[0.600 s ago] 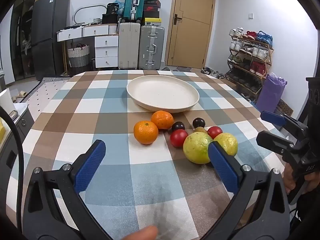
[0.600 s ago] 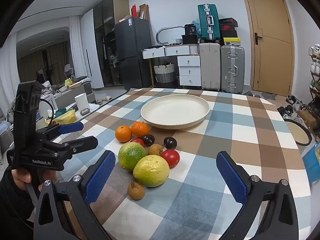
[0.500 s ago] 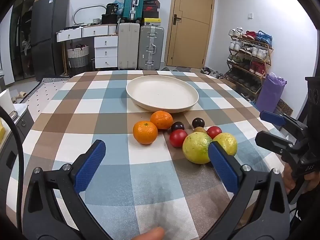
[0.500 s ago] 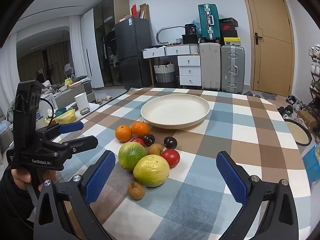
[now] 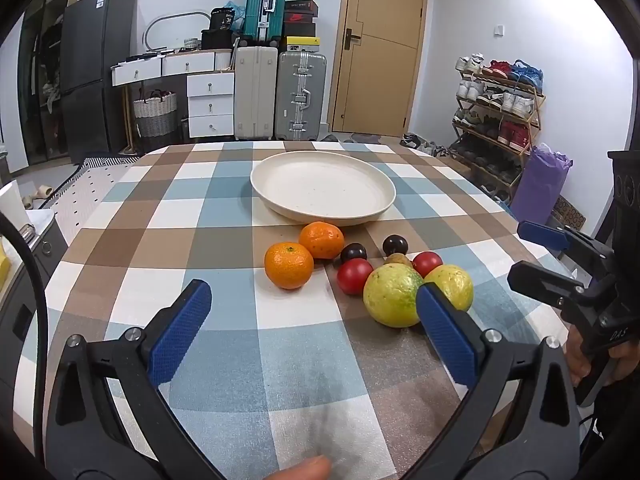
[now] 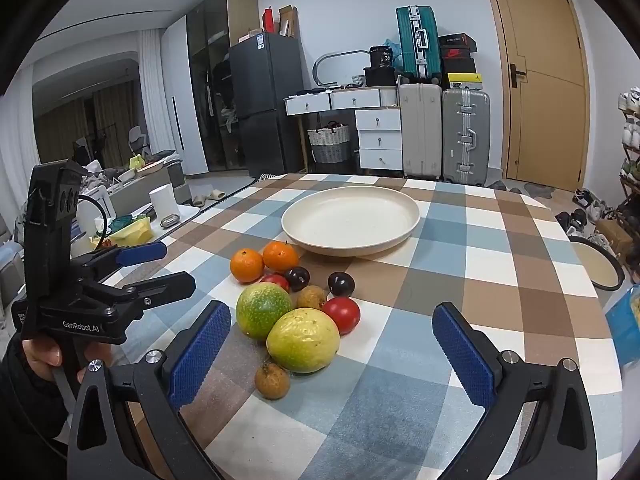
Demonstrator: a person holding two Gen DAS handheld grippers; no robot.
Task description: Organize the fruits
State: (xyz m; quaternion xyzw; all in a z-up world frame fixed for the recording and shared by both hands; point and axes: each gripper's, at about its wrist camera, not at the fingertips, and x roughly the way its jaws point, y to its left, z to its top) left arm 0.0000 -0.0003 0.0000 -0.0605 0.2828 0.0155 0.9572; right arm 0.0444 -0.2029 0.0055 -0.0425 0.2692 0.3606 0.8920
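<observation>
A cluster of fruit lies on the checked tablecloth in front of an empty cream plate (image 5: 323, 186) (image 6: 350, 216). It holds two oranges (image 5: 289, 265) (image 6: 247, 265), two red tomatoes (image 5: 354, 275) (image 6: 342, 313), two dark plums (image 5: 395, 245) (image 6: 341, 283), a green-yellow guava (image 5: 393, 294) (image 6: 263, 310), a yellow guava (image 5: 450, 280) (image 6: 303, 339) and small brown fruits (image 6: 272, 380). My left gripper (image 5: 312, 328) is open and empty, just short of the fruit. My right gripper (image 6: 332, 356) is open and empty, near the yellow guava.
The round table (image 5: 224, 220) is covered by a blue, brown and white checked cloth. Each gripper shows in the other's view: the right one (image 5: 560, 264) at the table's right edge, the left one (image 6: 132, 272) at its left edge. Suitcases, drawers and a shoe rack stand beyond.
Both grippers have hardly moved; the left wrist view has shifted very slightly. Both stay open and the fruit has not moved.
</observation>
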